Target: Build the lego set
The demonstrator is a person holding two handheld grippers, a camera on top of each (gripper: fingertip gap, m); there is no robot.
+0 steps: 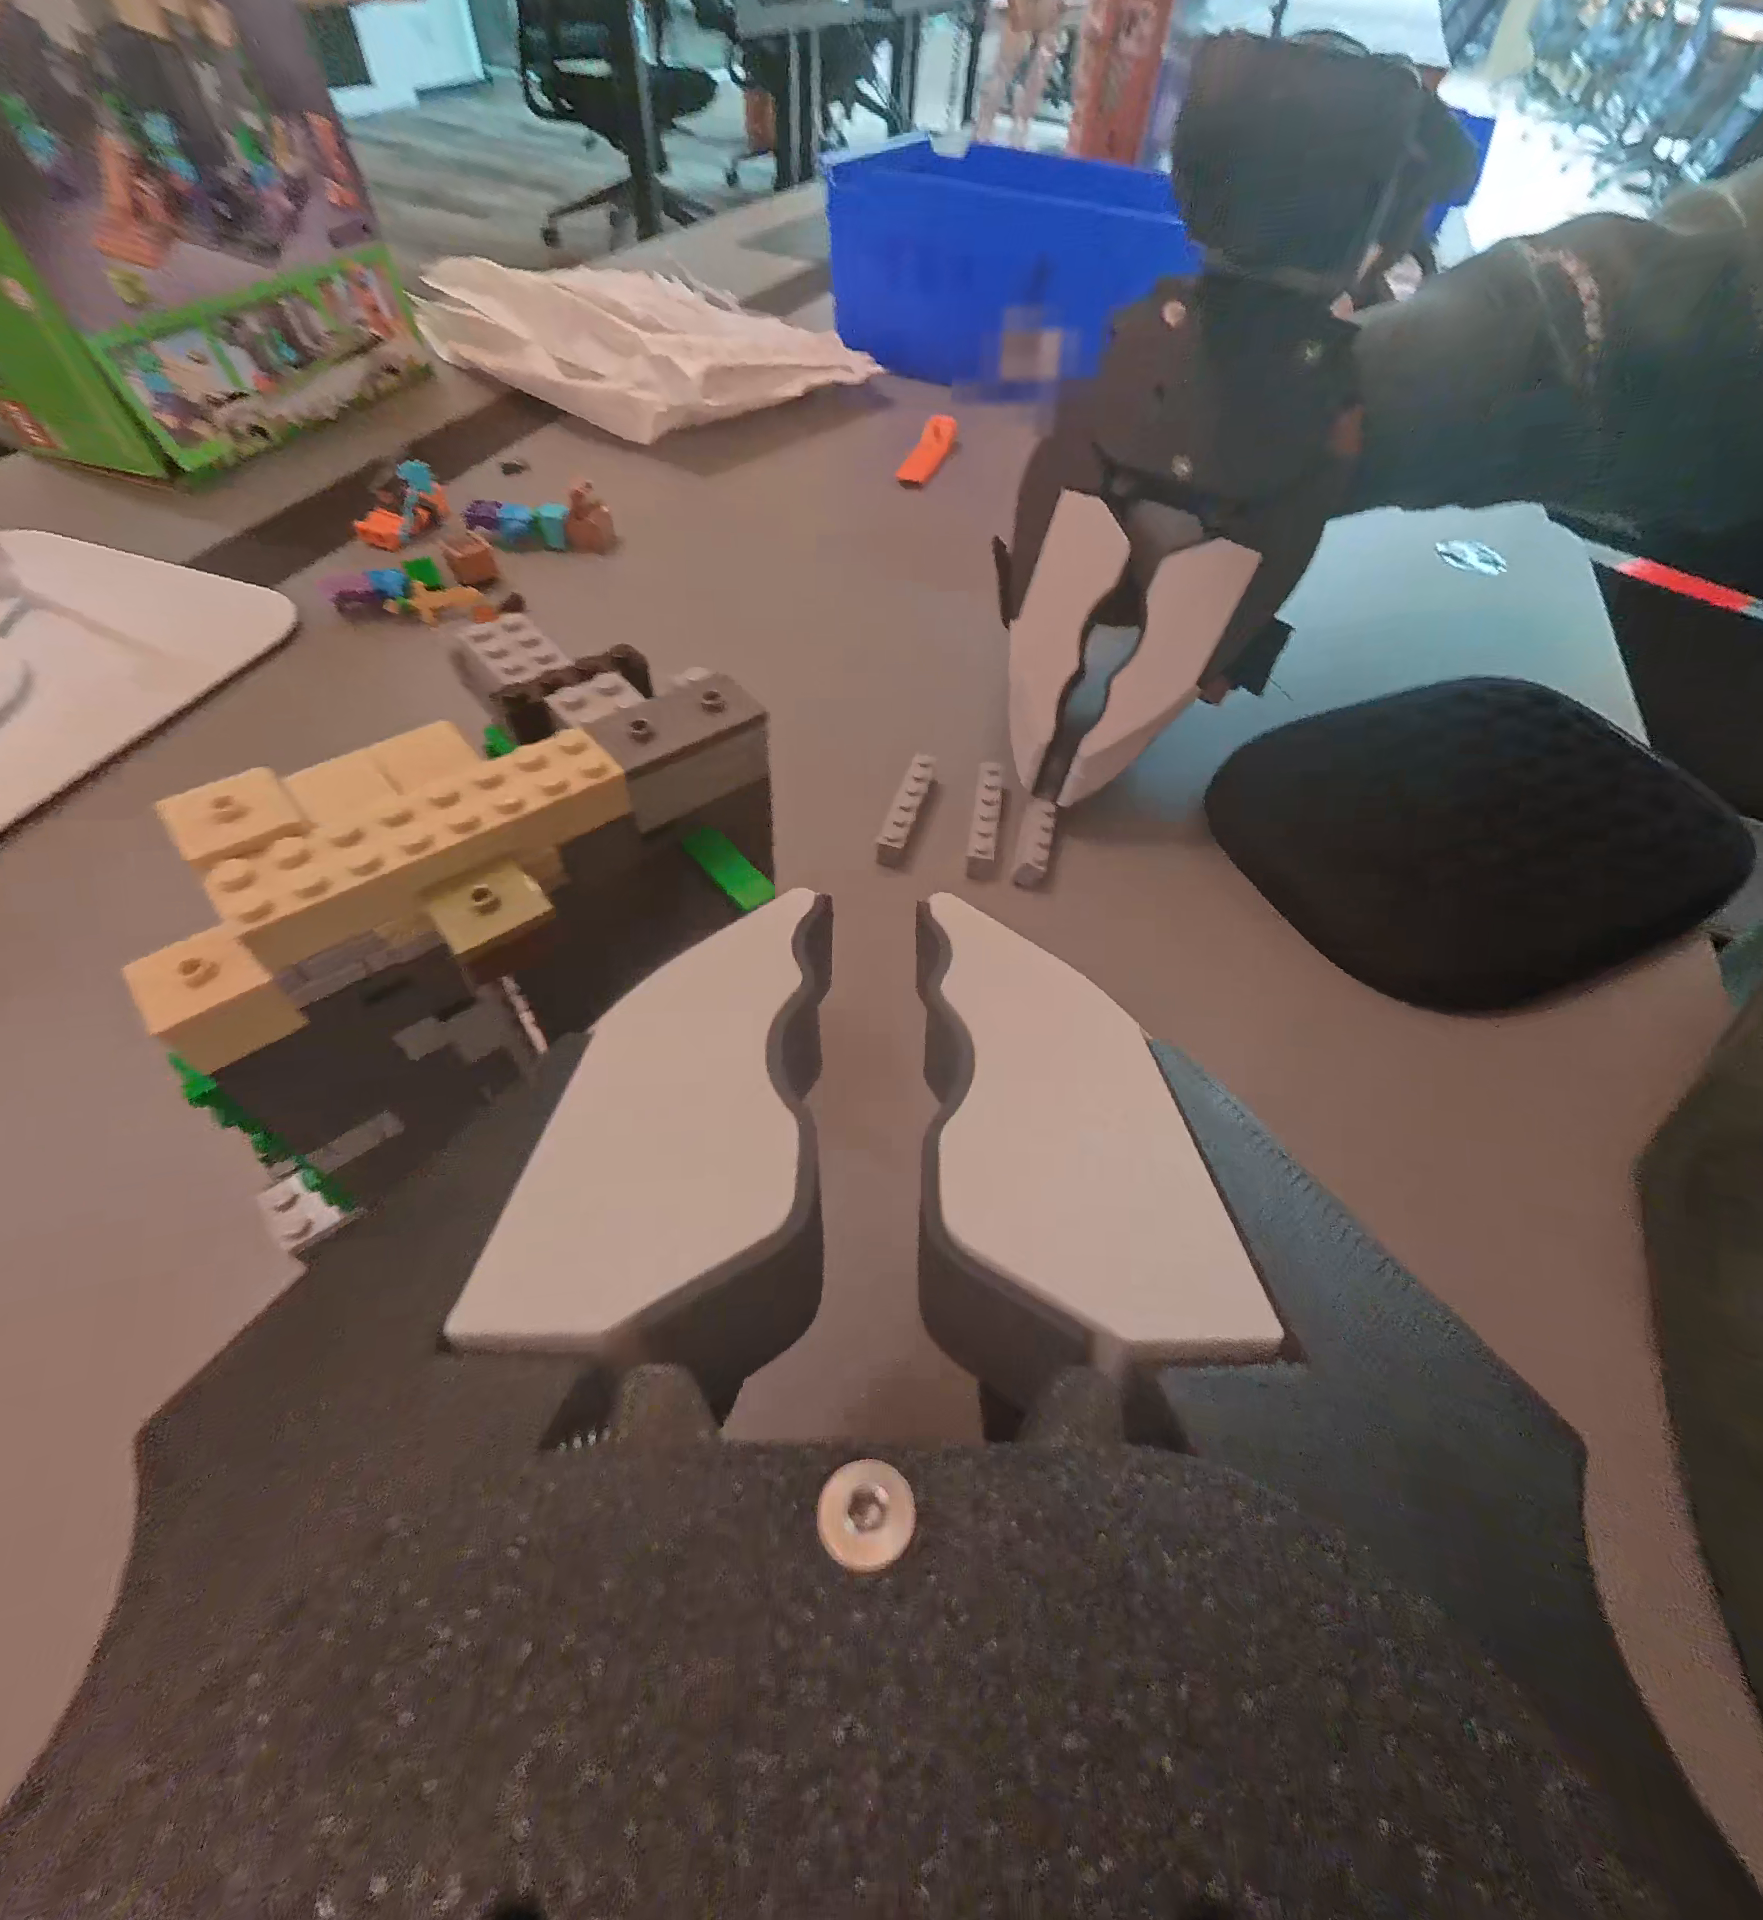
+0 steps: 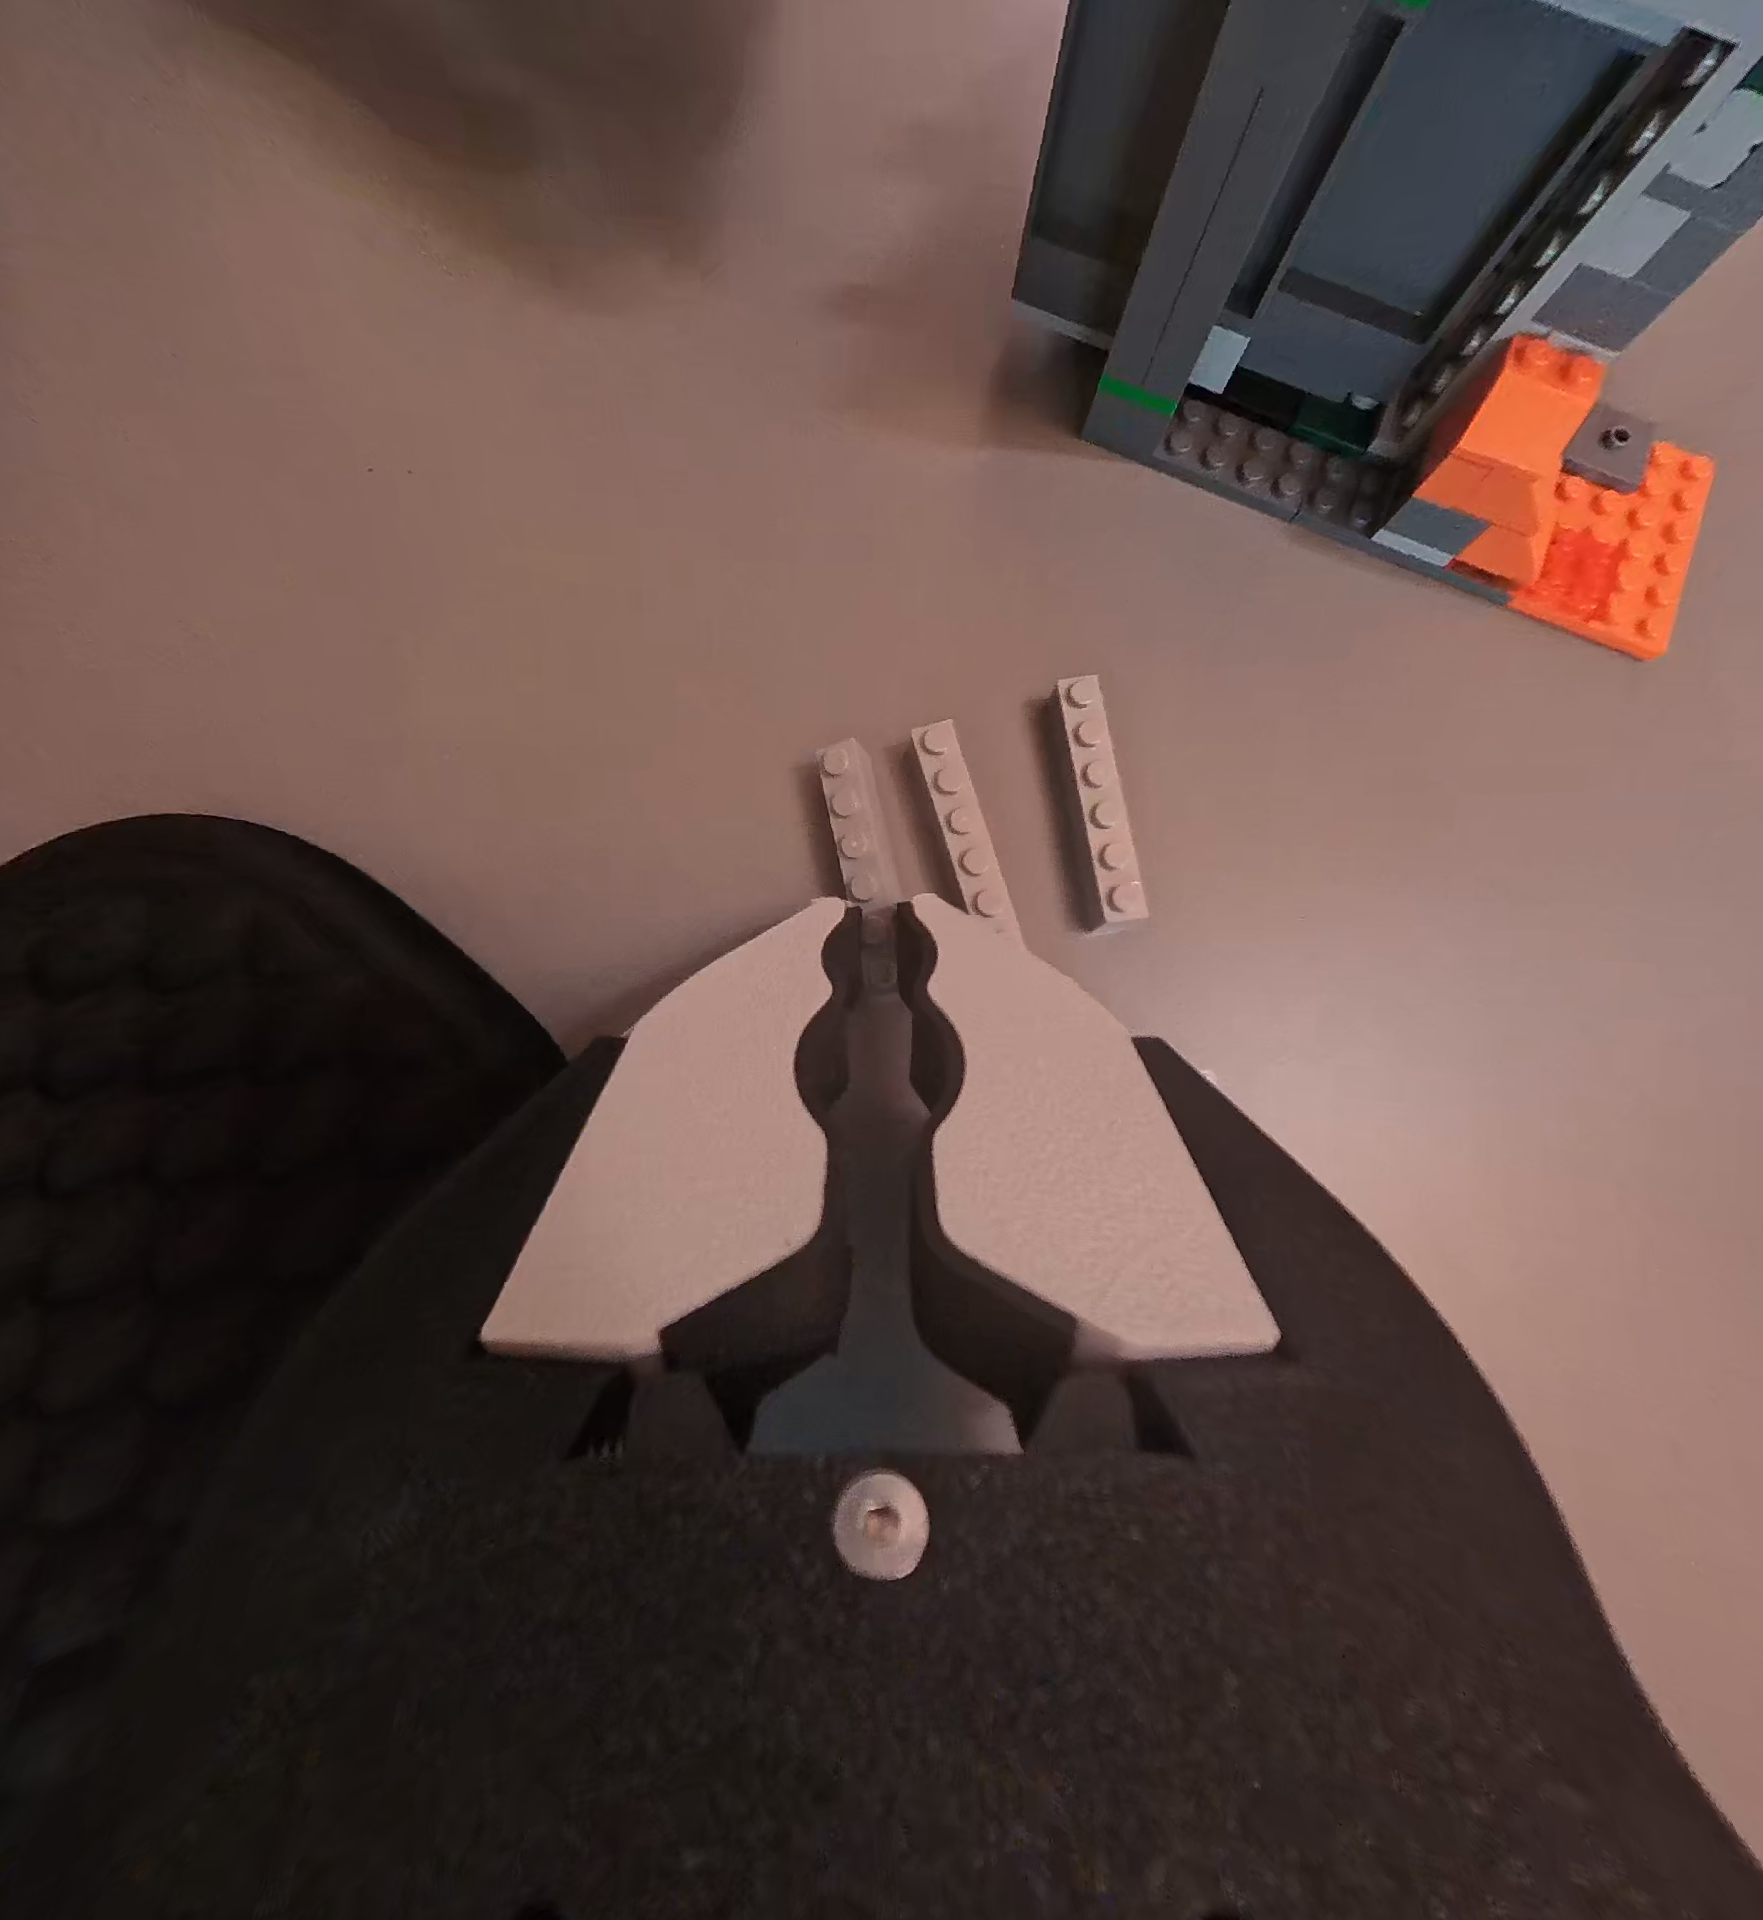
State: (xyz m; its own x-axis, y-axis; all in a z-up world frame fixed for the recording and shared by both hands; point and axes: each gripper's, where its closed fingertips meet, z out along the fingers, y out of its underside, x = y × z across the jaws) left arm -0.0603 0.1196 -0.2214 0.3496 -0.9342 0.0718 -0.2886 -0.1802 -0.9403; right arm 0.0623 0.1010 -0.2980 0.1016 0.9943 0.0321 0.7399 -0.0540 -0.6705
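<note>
Your right gripper (image 2: 879, 906) is closed on the near end of a light grey studded brick (image 2: 856, 831); both fingertips press its sides while the rest of the brick lies forward on the table (image 2: 441, 520). Just to its right a second grey brick (image 2: 960, 826) lies almost parallel, and a third grey brick (image 2: 1100, 800) lies a little farther right, apart from the other two. Your left gripper (image 1: 869, 906) hangs over bare tabletop with its jaws parted and nothing between them, near the same three bricks.

Left of that gripper stands a brick model (image 1: 420, 883) with a tan studded top over dark grey walls and green pieces at its edges; from your right wrist view its foot shows an orange plate (image 2: 1625, 551). A black textured cushion (image 1: 1479, 842) lies just beside your right gripper, touching the table.

Farther back, small loose coloured pieces (image 1: 472, 540) are scattered on the surface, an orange tool (image 1: 927, 449) lies alone, and crumpled white bags (image 1: 638, 343) sit before a blue bin (image 1: 991, 260). A green toy box (image 1: 160, 229) stands at the far left, with a white pad (image 1: 77, 675) nearer you. The surface is plain brownish grey. Behind it, office chairs (image 1: 617, 94) and desks stand on a pale floor.
</note>
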